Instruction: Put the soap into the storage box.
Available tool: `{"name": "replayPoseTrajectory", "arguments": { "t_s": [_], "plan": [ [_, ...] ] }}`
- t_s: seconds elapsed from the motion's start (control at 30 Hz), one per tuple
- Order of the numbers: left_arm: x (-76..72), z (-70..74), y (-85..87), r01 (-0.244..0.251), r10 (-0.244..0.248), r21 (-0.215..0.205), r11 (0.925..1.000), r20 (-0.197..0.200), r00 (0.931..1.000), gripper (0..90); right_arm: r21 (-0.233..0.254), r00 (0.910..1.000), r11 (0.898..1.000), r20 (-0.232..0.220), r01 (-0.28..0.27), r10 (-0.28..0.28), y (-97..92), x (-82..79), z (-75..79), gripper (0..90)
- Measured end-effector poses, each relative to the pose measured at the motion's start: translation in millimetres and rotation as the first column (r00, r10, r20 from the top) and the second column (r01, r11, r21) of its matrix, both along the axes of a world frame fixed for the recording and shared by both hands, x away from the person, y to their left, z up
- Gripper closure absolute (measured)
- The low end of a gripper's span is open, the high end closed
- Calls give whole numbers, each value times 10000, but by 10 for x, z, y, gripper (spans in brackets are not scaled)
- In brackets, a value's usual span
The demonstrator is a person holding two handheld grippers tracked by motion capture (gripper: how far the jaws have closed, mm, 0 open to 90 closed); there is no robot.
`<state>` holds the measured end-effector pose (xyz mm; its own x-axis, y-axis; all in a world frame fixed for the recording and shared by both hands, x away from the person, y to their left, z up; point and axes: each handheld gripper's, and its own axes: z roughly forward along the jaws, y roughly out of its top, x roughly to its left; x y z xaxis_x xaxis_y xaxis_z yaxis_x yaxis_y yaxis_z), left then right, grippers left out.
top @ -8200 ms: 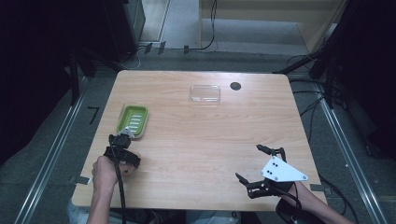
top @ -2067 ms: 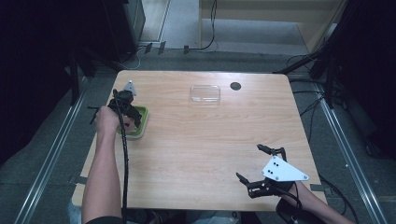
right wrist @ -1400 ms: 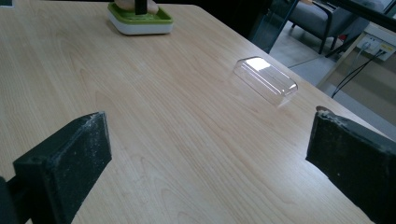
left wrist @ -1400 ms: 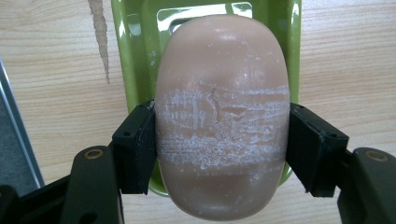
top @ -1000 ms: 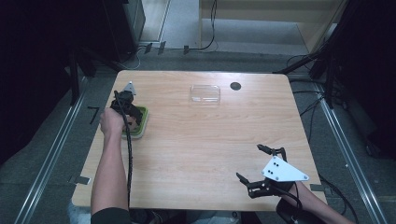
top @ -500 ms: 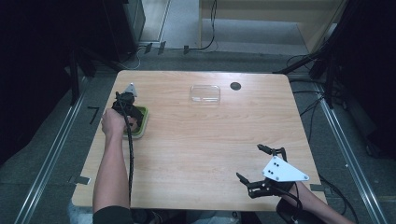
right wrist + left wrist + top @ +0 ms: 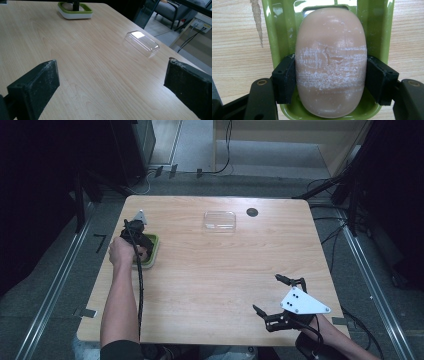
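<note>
A pinkish oval soap bar [image 7: 330,62], scuffed white across its middle, lies in a green soap dish [image 7: 279,32] at the table's left side. My left gripper [image 7: 330,80] points down over the dish [image 7: 152,252], and its black pads [image 7: 284,77] press against both long sides of the bar. In the high view a hand holds that gripper [image 7: 141,240] above the dish. My right gripper [image 7: 266,293] rests near the table's front right, jaws wide open with nothing between them. The right gripper view has bare wood between its pads [image 7: 37,82].
A clear plastic lid [image 7: 219,220] lies at the back middle of the table, also seen as the lid [image 7: 141,43] in the right gripper view. A small black disc [image 7: 252,212] sits just right of it. Bare wood spans the table's middle [image 7: 215,270].
My left gripper has travelled from the front left edge up to the green dish and settled over it. It hardly moved in the last second. The right gripper has stayed still.
</note>
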<state>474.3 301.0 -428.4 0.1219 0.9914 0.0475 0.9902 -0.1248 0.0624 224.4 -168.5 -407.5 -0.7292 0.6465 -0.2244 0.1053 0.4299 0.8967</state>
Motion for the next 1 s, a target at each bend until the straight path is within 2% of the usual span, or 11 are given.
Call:
{"name": "replayPoseTrajectory", "arguments": {
  "t_s": [0.7, 1.0],
  "plan": [
    [2, 1, 9, 134, -134, 8, 9999, -80, 9999, 325, -20, 9999, 9999, -29, -118, 118, 32, 54, -12, 0],
    [-18, 60, 25, 86, -84, -73, 9999, 154, 9998, 289, -43, 9999, 9999, -52, -113, 113, 32, 54, -13, 0]
  ]
}}
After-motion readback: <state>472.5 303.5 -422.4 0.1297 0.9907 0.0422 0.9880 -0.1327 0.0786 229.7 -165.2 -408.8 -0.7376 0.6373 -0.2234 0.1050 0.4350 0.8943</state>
